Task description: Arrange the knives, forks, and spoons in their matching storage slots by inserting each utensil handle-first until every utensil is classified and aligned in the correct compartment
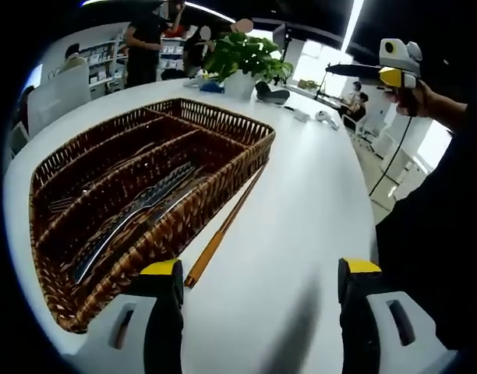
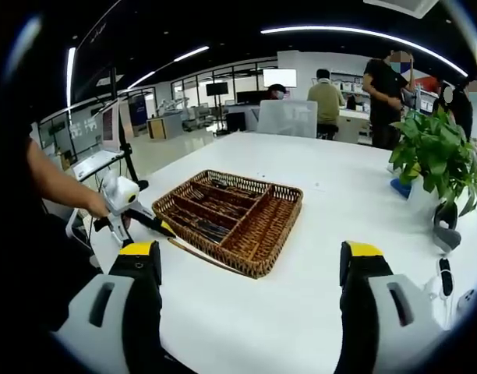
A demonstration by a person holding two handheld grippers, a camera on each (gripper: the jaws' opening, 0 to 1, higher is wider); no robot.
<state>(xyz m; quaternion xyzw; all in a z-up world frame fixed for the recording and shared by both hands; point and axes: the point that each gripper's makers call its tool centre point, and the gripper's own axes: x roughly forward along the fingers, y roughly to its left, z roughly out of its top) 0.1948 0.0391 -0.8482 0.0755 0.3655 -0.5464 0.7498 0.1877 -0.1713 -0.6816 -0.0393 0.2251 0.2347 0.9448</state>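
The chopsticks lie on the table against the wicker tray, long axis along its wall, just ahead of the open, empty left hand-held gripper; the right hand-held gripper, also open, is farther.

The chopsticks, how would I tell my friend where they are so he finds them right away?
Find the big white table, then the brown woven wicker tray with compartments on it. The pair of long thin wooden chopsticks lies on the bare tabletop right along the tray's outside wall, while the shiny metal cutlery sits inside the tray.
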